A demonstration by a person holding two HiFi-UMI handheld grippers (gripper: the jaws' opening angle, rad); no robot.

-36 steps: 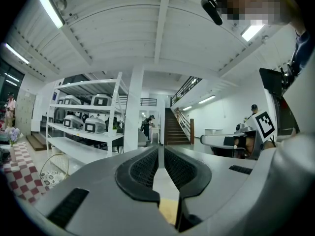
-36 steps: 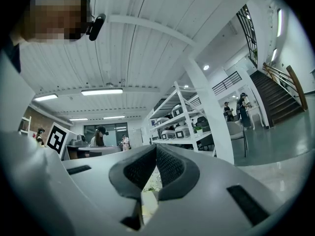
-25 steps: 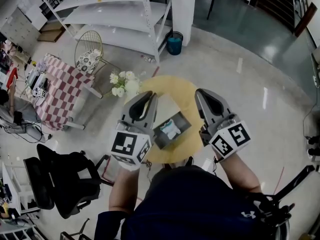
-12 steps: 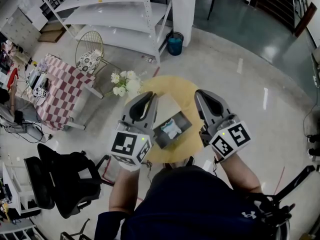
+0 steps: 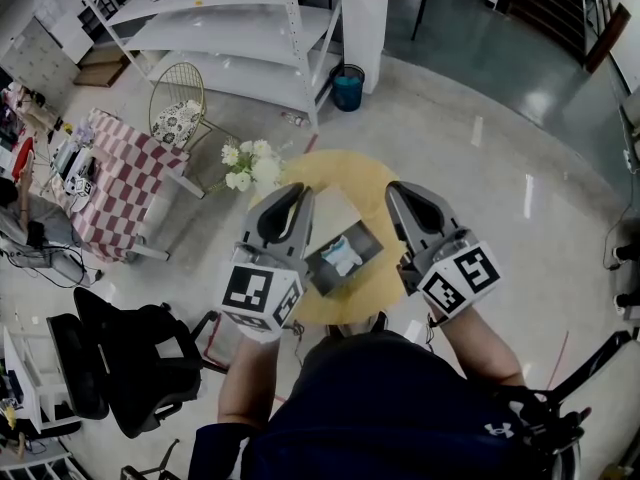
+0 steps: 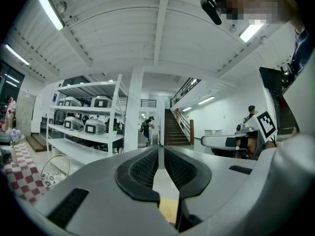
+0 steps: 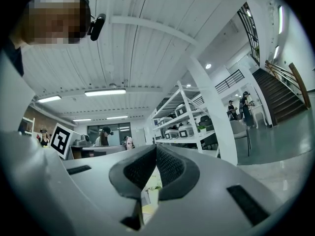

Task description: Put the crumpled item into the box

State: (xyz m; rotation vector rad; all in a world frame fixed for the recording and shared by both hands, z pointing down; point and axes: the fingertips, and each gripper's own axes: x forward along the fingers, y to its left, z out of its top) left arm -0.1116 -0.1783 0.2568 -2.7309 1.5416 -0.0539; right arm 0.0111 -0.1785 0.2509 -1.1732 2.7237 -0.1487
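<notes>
The grey hand-held left gripper (image 5: 289,192) is clenched: in the left gripper view (image 6: 161,149) its 2 black ribbed pads (image 6: 142,167) meet at the tips with nothing gripped between them. The grey hand-held right gripper (image 5: 404,192) is likewise closed and empty, its pads (image 7: 170,167) pressed together in the right gripper view (image 7: 155,147). Both hang over the round yellow table (image 5: 352,180), 1 on each side of the dark open box (image 5: 322,278), touching neither it nor the table.

The crumpled white-and-blue item (image 5: 343,256) lies inside the box, near its middle.

The left gripper's marker cube (image 5: 259,295) covers the box's near left corner, and the person's dark-shirted torso (image 5: 390,408) hides the table's near edge. Neither gripper view shows the box or the item. Below each pair of closed tips only a thin sliver of pale yellow is visible, too narrow to read. The item's material cannot be made out from the head view.

White flowers (image 5: 250,168) stand at the table's far left edge, and a black office chair (image 5: 130,368) sits on the floor to the left.

Against 0.5 s ago, the item was already in the box, and both grippers are closed as before. The right gripper sits very slightly nearer the box, and the left 1 has barely shifted.
</notes>
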